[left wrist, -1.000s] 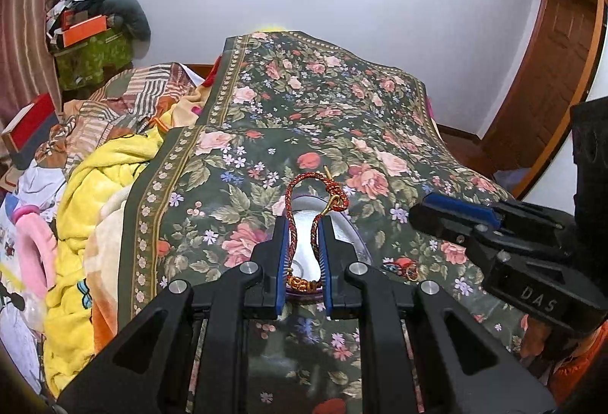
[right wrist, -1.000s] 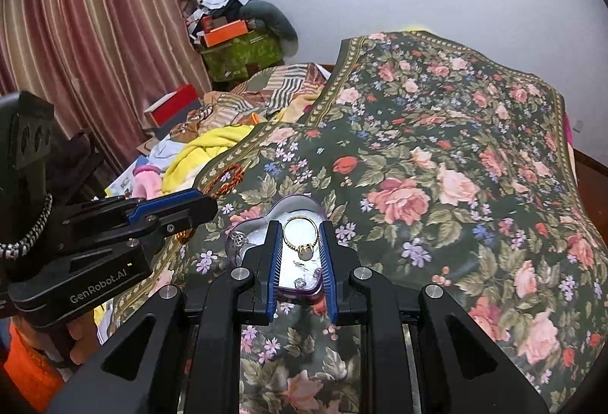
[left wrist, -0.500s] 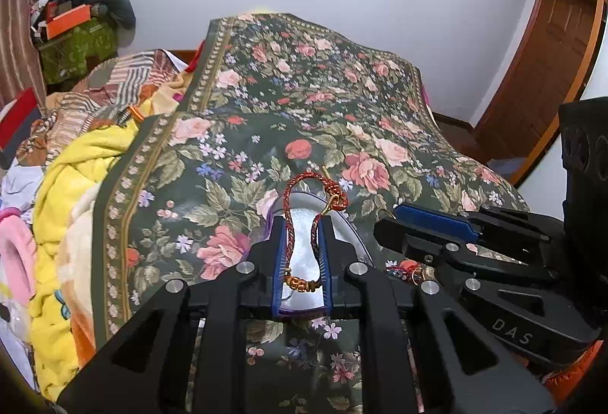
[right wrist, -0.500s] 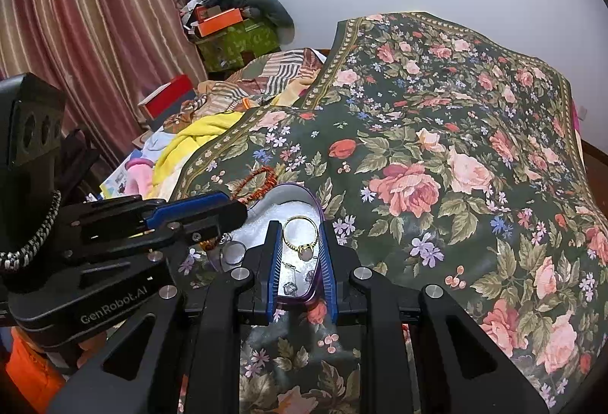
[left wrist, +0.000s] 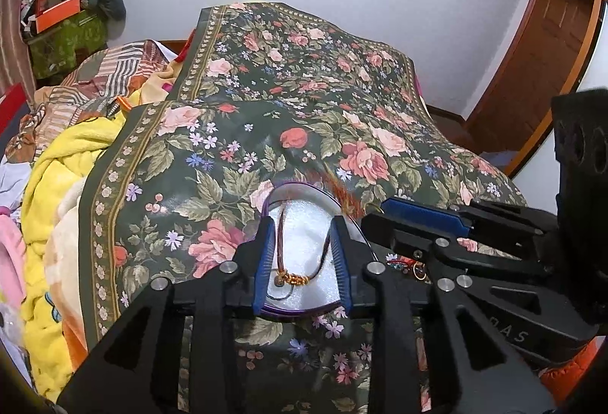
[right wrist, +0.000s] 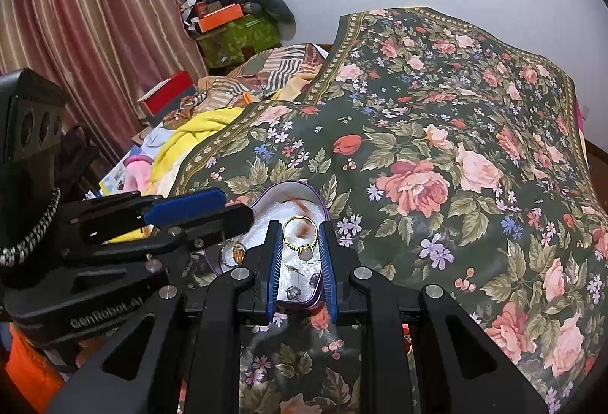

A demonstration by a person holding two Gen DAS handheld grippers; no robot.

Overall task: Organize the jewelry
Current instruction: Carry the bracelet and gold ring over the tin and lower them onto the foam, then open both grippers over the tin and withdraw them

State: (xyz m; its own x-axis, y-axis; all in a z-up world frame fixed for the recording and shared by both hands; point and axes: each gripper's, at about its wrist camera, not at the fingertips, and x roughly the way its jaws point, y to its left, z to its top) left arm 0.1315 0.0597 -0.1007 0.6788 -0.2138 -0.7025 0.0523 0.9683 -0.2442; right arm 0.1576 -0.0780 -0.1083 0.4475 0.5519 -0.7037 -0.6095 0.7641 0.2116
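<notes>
A heart-shaped tray [left wrist: 300,184] with a purple rim and white lining lies on the floral bedspread. My left gripper [left wrist: 302,222] hovers over it with its jaws opening. A red and gold cord bracelet [left wrist: 292,277] hangs loose between the blue pads, its far end blurred over the tray's rim. My right gripper [right wrist: 300,224] is shut on a gold ring [right wrist: 300,235] with a pale pink stone, just above the same tray [right wrist: 292,184]. Each gripper shows in the other's view: the right gripper [left wrist: 376,214] beside the tray's right edge, the left gripper [right wrist: 235,208] at its left edge.
Several small jewelry pieces [right wrist: 292,292] lie in the tray's near end, and a few more [left wrist: 410,265] on the bedspread [right wrist: 437,132]. A round clear lid [right wrist: 233,250] sits left of the tray. A yellow blanket [left wrist: 57,186] and clothes are heaped to the left.
The left gripper sank toward the tray and its jaws parted. The bracelet, pinched upright before, has slumped onto the white lining. The right gripper kept still with the ring.
</notes>
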